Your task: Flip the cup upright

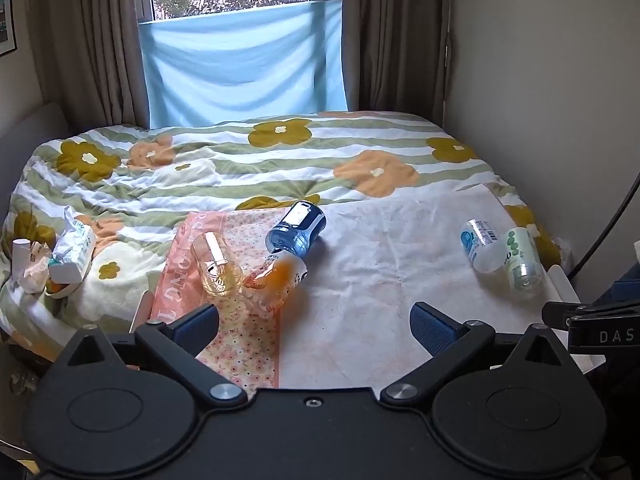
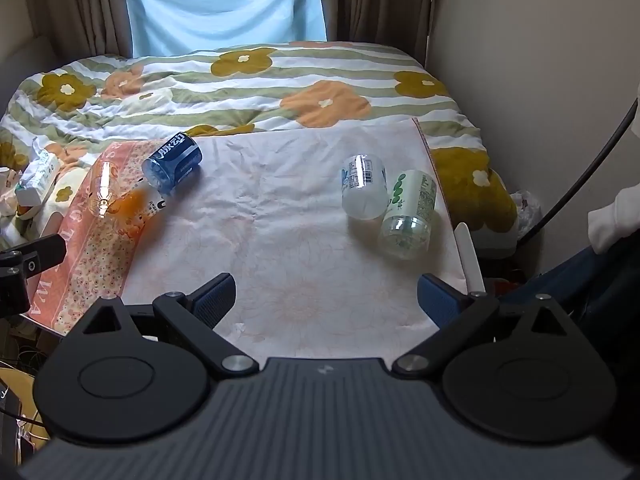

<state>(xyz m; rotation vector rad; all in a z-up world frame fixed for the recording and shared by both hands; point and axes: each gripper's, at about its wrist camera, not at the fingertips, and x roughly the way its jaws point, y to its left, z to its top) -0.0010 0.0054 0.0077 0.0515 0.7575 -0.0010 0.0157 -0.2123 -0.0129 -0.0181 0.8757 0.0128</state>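
Note:
Several plastic cups lie on their sides on a pale cloth [image 1: 380,264] spread over the bed. A clear cup [image 1: 216,264], an orange cup [image 1: 276,280] and a blue cup [image 1: 298,228] lie together at the left. A white-and-blue cup [image 1: 482,246] and a green-printed cup [image 1: 522,258] lie together at the right. In the right wrist view they show as clear [image 2: 102,188], orange [image 2: 136,206], blue [image 2: 174,162], white-and-blue [image 2: 364,186] and green-printed [image 2: 410,214]. My left gripper [image 1: 314,326] is open and empty before the left group. My right gripper [image 2: 326,300] is open and empty before the right group.
A flowered quilt [image 1: 280,160] covers the bed behind the cloth. A tissue pack [image 1: 74,254] and crumpled papers lie at the left edge. A wall [image 1: 552,80] runs along the right. Curtains and a blue sheet [image 1: 240,68] hang at the back. A black cable [image 2: 580,172] hangs at the right.

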